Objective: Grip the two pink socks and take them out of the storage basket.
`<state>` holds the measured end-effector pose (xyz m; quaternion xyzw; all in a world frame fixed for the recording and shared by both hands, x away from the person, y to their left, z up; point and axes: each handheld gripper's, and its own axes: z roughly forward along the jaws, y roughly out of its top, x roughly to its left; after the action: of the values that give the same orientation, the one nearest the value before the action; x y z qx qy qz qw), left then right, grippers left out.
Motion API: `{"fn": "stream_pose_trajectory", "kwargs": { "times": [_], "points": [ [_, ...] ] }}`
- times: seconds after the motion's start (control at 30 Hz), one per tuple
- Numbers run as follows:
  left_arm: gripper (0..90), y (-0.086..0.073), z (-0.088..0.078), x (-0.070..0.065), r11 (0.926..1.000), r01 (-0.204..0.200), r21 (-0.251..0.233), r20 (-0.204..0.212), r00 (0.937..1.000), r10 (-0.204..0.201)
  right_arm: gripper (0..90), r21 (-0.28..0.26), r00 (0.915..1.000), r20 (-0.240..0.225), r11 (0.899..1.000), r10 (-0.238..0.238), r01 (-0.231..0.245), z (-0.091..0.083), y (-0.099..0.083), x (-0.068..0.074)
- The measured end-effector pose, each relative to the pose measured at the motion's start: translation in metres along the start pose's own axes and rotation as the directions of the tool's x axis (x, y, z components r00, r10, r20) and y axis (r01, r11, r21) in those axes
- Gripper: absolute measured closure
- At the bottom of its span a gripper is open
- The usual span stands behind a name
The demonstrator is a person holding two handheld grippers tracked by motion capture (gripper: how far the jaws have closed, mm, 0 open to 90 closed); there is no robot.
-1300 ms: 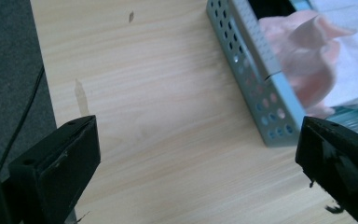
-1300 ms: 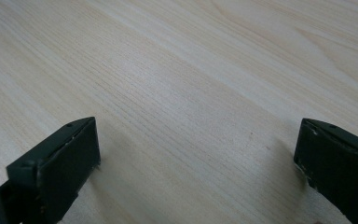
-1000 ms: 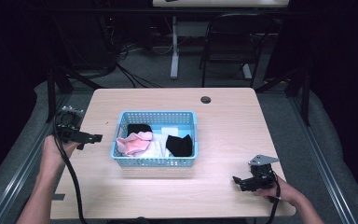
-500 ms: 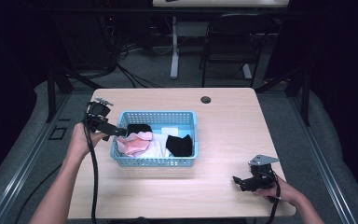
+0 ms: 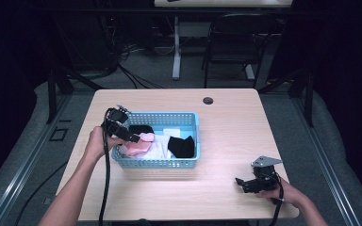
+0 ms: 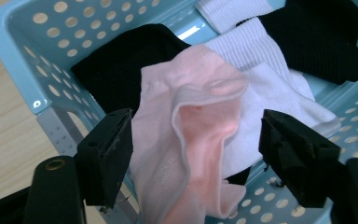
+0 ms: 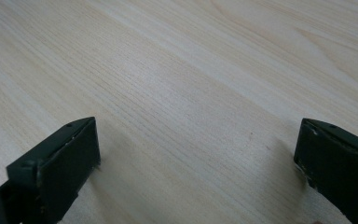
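A light blue perforated basket stands on the table's middle left. In it lie a pink sock, a white sock and two black socks. My left gripper reaches into the basket's left end. Its jaws have just been closing and stand either side of the crumpled pink sock, with a gap still showing on the right side. My right gripper rests open above bare wood at the front right.
The wooden table has a black grommet near its far edge. A dark chair and cables sit on the floor behind. The left gripper's cable hangs along the forearm over the front left of the table.
The left gripper has travelled right from the table's left edge to the basket and dipped onto the pink sock, its jaws now narrower. The right gripper has stayed put.
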<state>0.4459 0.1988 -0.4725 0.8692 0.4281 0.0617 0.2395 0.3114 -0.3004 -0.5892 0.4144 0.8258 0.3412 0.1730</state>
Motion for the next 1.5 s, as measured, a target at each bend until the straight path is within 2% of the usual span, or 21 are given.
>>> {"fn": "stream_pose_trajectory", "kwargs": {
  "times": [0.1,0.2,0.37,0.47,0.5,0.53,0.57,0.6,0.63,0.67,0.7,0.8,0.83,0.9,0.97,1.1,1.3,1.5],
  "points": [
    [31.9,0.0,0.004,-0.001,0.9992,-0.019,0.034,-0.014,0.9997,0.019,0.0,0.0,1.0,0.0,1.0,0.0,0.0,0.0,0.0,0.0],
    [34.9,-0.004,0.009,-0.001,0.9979,-0.021,0.062,-0.03,0.9993,0.023,0.0,0.002,1.0,0.0,1.0,0.001,-0.001,0.0,0.0,0.0],
    [46.8,-0.007,0.017,0.0,0.9966,0.002,0.082,-0.08,0.9968,0.004,0.0,0.0,1.0,0.0,1.0,0.0,0.0,0.0,0.0,0.0],
    [59.5,-0.008,0.02,0.001,0.9957,0.007,0.093,-0.095,0.9955,0.002,0.0,0.0,1.0,0.0,1.0,0.0,0.0,0.0,0.0,0.0],
    [59.5,-0.008,0.022,0.001,0.9947,0.002,0.102,-0.103,0.9946,0.008,0.0,0.0,1.0,0.0,1.0,0.0,0.0,0.0,0.0,0.0],
    [65.3,-0.008,0.023,0.002,0.9942,0.0,0.107,-0.104,0.9945,0.011,0.0,0.002,1.0,0.0,1.0,0.001,-0.001,0.0,0.0,0.0],
    [75.6,-0.008,0.025,0.003,0.9943,0.004,0.106,-0.104,0.9946,0.007,0.0,0.0,1.0,-0.001,1.0,0.0,0.0,0.0,0.0,0.0],
    [81.1,-0.008,0.025,0.003,0.9943,0.004,0.106,-0.104,0.9946,0.007,0.0,0.001,1.0,-0.001,1.0,-0.001,0.001,0.0,0.0,0.0],
    [85.9,-0.009,0.023,0.002,0.9972,0.006,0.075,-0.108,0.9941,0.003,0.0,0.0,1.0,-0.001,1.0,0.0,0.0,0.0,0.0,0.0],
    [87.9,-0.009,0.023,0.002,0.9972,0.006,0.075,-0.108,0.9941,0.003,0.0,0.0,1.0,-0.001,1.0,0.0,0.0,0.0,0.0,0.0],
    [88.3,-0.009,0.019,0.001,0.9988,0.007,0.048,-0.104,0.9945,-0.002,0.0,0.0,1.0,-0.001,1.0,-0.001,0.001,0.0,0.0,0.0],
    [88.5,-0.005,0.009,-0.002,1.0,-0.004,0.007,-0.107,0.9942,0.004,0.0,0.001,1.0,-0.001,1.0,0.0,0.0,0.0,0.0,0.0],
    [88.5,-0.005,0.009,-0.002,1.0,-0.004,0.007,-0.107,0.9942,0.004,0.0,0.001,1.0,-0.001,1.0,0.0,0.0,0.0,0.0,0.0],
    [88.6,0.001,-0.005,-0.006,0.9992,-0.016,-0.036,-0.114,0.9934,0.012,0.0,0.0,1.0,-0.001,1.0,-0.001,0.001,0.0,0.0,0.0],
    [88.5,0.006,-0.013,-0.01,0.9977,-0.036,-0.057,-0.119,0.9924,0.029,0.0,0.0,1.0,-0.001,1.0,0.0,0.0,0.0,0.0,0.0],
    [88.5,0.014,-0.027,-0.015,0.9945,-0.049,-0.092,-0.117,0.9924,0.038,0.0,0.001,1.0,-0.001,1.0,0.0,0.0,0.0,0.0,0.0],
    [88.5,0.02,-0.039,-0.02,0.9925,-0.069,-0.101,-0.123,0.9908,0.057,0.0,0.0,1.0,-0.001,1.0,0.0,0.0,0.0,0.0,0.0],
    [88.5,0.02,-0.052,-0.019,0.9893,-0.064,-0.131,-0.112,0.9924,0.05,0.0,0.0,1.0,-0.001,1.0,0.0,0.0,0.0,0.0,0.0]
  ]
}}
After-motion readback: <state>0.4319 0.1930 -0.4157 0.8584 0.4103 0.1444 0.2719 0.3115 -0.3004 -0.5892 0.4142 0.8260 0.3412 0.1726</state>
